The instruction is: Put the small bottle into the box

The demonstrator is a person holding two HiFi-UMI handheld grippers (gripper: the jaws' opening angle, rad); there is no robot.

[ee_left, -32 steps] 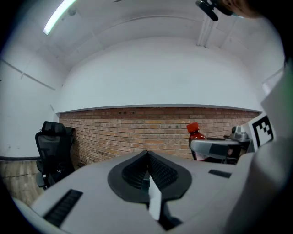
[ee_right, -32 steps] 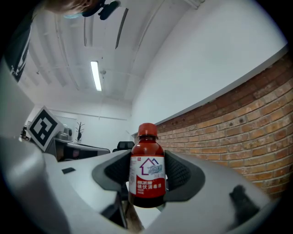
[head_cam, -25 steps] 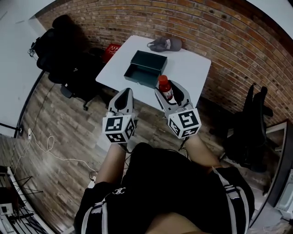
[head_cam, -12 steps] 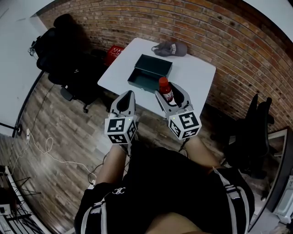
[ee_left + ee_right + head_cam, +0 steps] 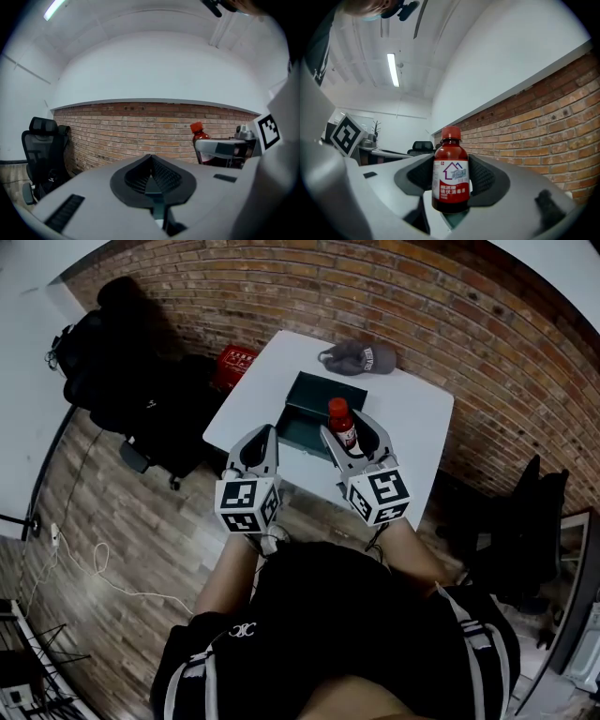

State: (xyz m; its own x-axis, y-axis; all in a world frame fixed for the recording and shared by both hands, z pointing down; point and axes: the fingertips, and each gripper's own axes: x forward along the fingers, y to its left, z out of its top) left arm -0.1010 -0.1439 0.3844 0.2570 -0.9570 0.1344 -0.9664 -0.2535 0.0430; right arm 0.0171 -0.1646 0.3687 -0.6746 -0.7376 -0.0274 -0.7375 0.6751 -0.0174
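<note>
A small red bottle point(image 5: 341, 422) with a red cap and white label stands upright between the jaws of my right gripper point(image 5: 352, 432), which is shut on it. In the right gripper view the small bottle point(image 5: 450, 172) fills the centre, with my right gripper point(image 5: 450, 180) clamped on its sides. The dark green open box point(image 5: 311, 401) sits on the white table point(image 5: 412, 418), just beyond the bottle in the head view. My left gripper point(image 5: 256, 445) is held beside it near the table's front edge, shut and empty. The left gripper view shows my left gripper point(image 5: 151, 174) closed and the bottle point(image 5: 200, 138) to the right.
A grey cap point(image 5: 359, 357) lies at the table's far side by the brick wall. A black office chair point(image 5: 122, 371) stands left of the table, with a red crate point(image 5: 234, 364) near it. Another dark chair point(image 5: 520, 521) is at the right. A white cable point(image 5: 84, 563) lies on the wood floor.
Both grippers and the bottle have come closer to the table; the bottle now shows against the box's near right part instead of short of it. The grip is unchanged.
</note>
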